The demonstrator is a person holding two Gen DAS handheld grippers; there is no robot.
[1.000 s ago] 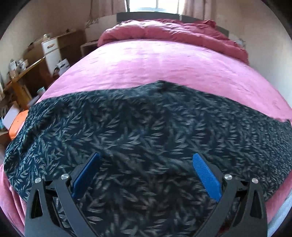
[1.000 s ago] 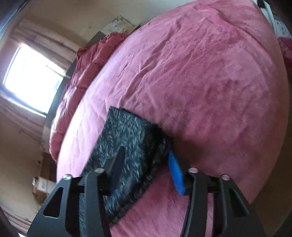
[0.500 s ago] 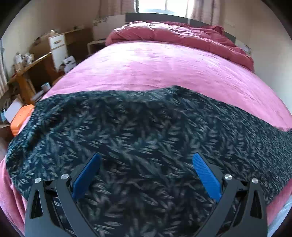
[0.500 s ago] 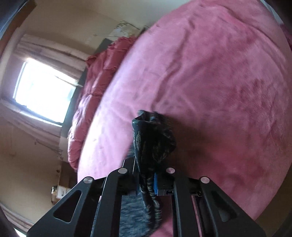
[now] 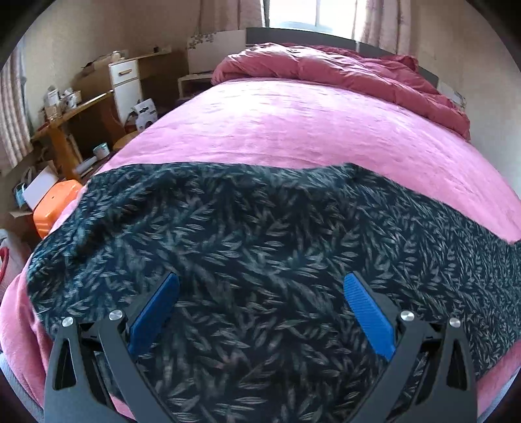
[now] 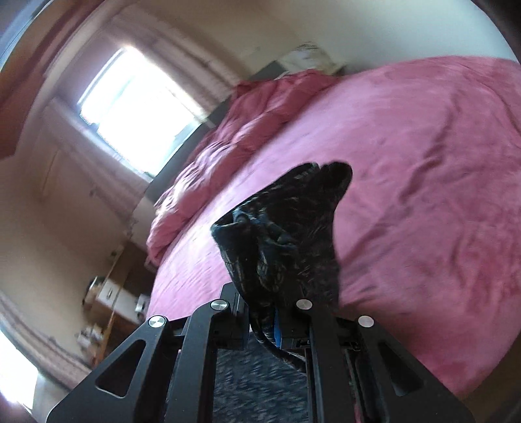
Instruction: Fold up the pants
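Dark pants [image 5: 260, 247] | right tongs [image 6: 272, 322] clamped on hem | left tongs [image 5: 260, 312] wide, empty

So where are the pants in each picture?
Left wrist: the pants lie spread across the lower half on the pink bed, under the open left gripper.
Right wrist: a bunched end sticks up in the middle, pinched in the right gripper.
Shared landmark: the window.
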